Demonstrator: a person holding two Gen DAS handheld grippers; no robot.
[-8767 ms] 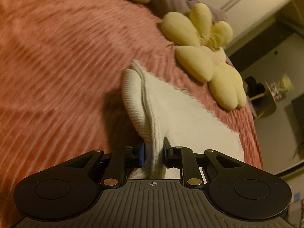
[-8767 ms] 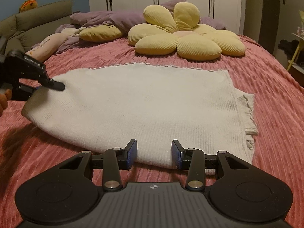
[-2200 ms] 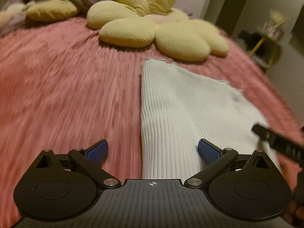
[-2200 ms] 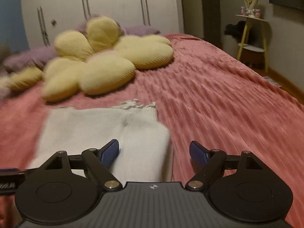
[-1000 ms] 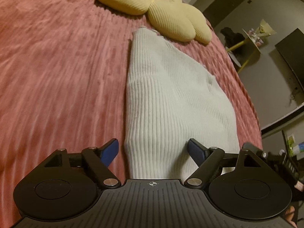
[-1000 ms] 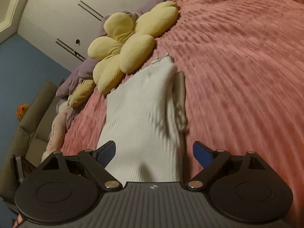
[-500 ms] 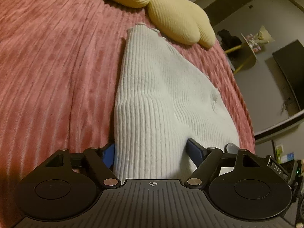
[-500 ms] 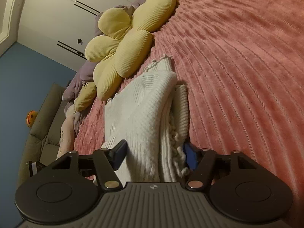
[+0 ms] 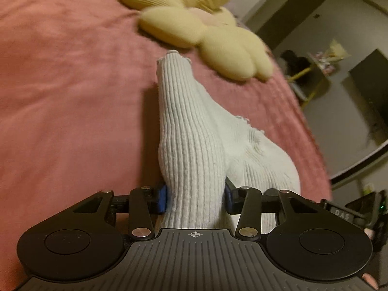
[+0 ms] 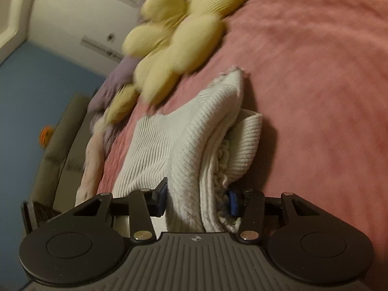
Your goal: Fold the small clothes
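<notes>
Left wrist view: the pink bedspread (image 9: 60, 92) fills most of the frame, its ribbing smeared by motion blur; in the right wrist view the same bedspread (image 10: 315, 72) is equally soft. Background room is dim and hard to read: a pale wardrobe wall (image 10: 80, 7) with dark handle lines, a blue wall at far left, a grey sofa edge with a small orange object too blurred to identify, and in the left view a yellow-legged side table (image 9: 312, 82) with unreadable items on it. A yellow flower-shaped cushion (image 9: 201, 29) lies on the bed beyond the garment, blurred; right view shows the same cushion (image 10: 179, 36) over purple bedding. The white ribbed knit garment (image 9: 191, 145) is bunched into a thick fold, its long axis running away from the camera toward the cushion, far end resting on the bedspread, near end raised into the grippers. The near end is hidden behind both gripper bodies, so its edge cannot be seen. The left gripper (image 9: 196, 198) is narrowed onto the ribbed fold, blue pads pressing either side. In the right view the garment (image 10: 194, 145) shows several stacked layers with a frilled edge tucked inside; the right gripper (image 10: 197, 200) is likewise clamped on these layers. Part of the other gripper is cut off at the right edge of the left view.
</notes>
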